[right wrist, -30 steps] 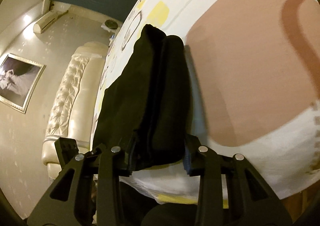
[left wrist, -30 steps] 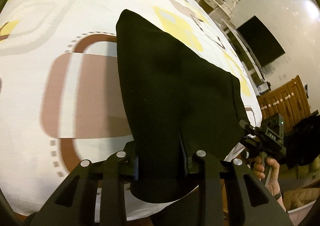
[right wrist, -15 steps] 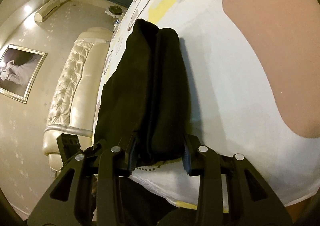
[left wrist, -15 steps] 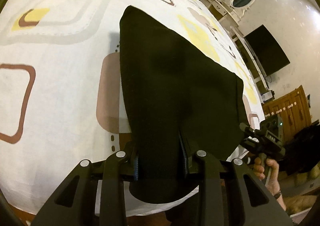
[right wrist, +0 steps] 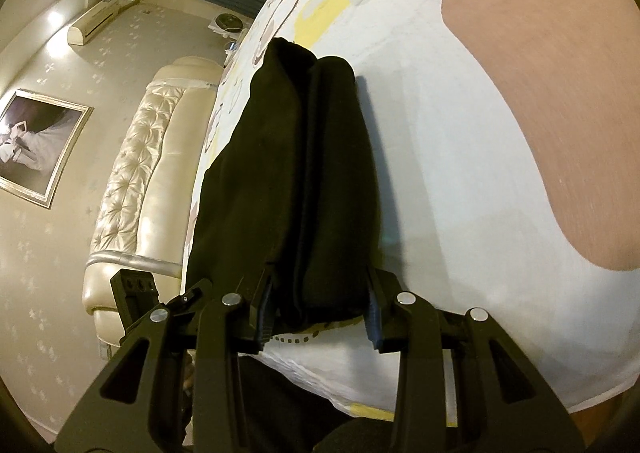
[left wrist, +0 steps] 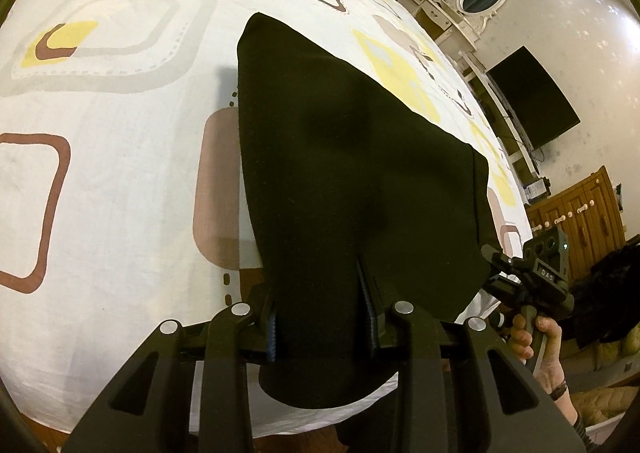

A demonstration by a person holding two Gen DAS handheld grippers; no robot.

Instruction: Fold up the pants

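Observation:
Black pants (left wrist: 340, 173) lie stretched over a patterned bed sheet (left wrist: 120, 173), their near edge hanging past the bed's front edge. My left gripper (left wrist: 322, 323) is shut on a bunched part of that near edge. At the right of the left wrist view, a hand holds my right gripper (left wrist: 494, 259) against the pants' other near corner. In the right wrist view the pants (right wrist: 288, 173) run away as a thick folded stack, and my right gripper (right wrist: 318, 311) is shut on its near end. The other gripper's body (right wrist: 136, 289) shows at lower left.
The sheet (right wrist: 480, 133) spreads wide to the left and far side of the pants. A cream tufted headboard (right wrist: 136, 173) and a framed picture (right wrist: 36, 145) stand on one side. A wall television (left wrist: 532, 101) and wooden cabinet (left wrist: 580, 213) stand on the other.
Both grippers carried the pants sideways across the sheet during the first half second, the pattern sliding beneath them. Since then nothing has moved, and both grips are unchanged.

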